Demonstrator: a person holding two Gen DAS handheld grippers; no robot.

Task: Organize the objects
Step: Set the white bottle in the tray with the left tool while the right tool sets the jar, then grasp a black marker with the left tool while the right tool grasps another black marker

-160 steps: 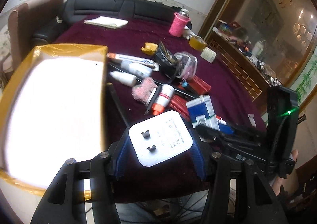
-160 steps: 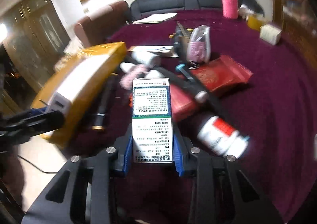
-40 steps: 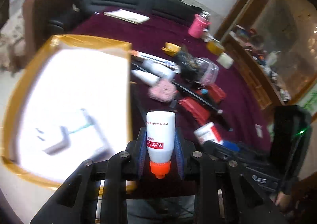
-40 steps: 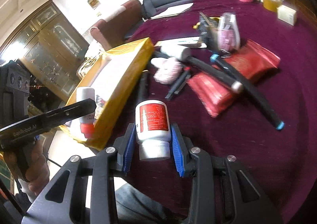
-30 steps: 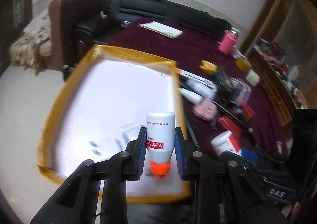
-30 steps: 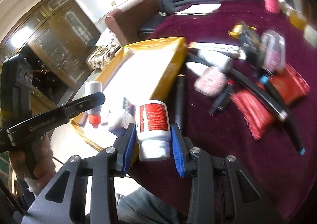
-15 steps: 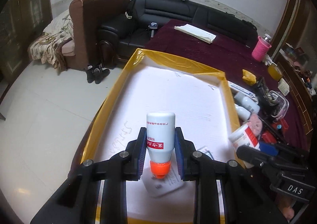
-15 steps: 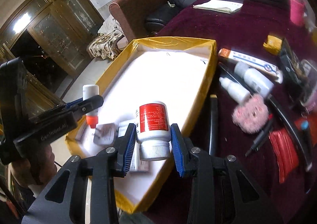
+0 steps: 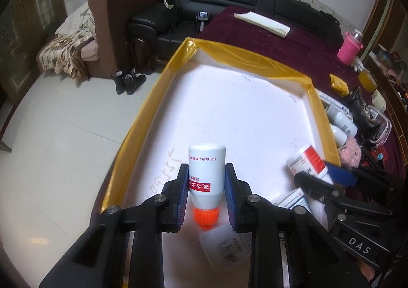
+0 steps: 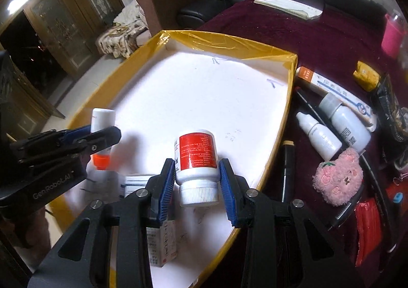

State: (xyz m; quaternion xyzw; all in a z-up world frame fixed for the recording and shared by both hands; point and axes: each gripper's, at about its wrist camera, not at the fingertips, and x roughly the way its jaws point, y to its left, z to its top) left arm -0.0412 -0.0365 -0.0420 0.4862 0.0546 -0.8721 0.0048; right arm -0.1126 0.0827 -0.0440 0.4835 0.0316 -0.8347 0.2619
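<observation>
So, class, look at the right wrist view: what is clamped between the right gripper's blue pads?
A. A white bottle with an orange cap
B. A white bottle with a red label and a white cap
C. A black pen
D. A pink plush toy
B. The right gripper is shut on the white bottle with a red label; the orange-capped bottle sits in the left gripper.

A small white bottle point(image 9: 206, 175) with an orange cap is held upside down, cap pointing back, over the big white tray point(image 9: 239, 119) with yellow edges. A fatter white pill bottle point(image 10: 196, 158) with a red label and a white lid is held over the tray too. A white plug point(image 9: 227, 247) and a small paper box point(image 10: 163, 242) lie flat at the near end of the tray. More bottles and a pink fluffy toy point(image 10: 338, 180) lie on the dark red cloth beside it.
</observation>
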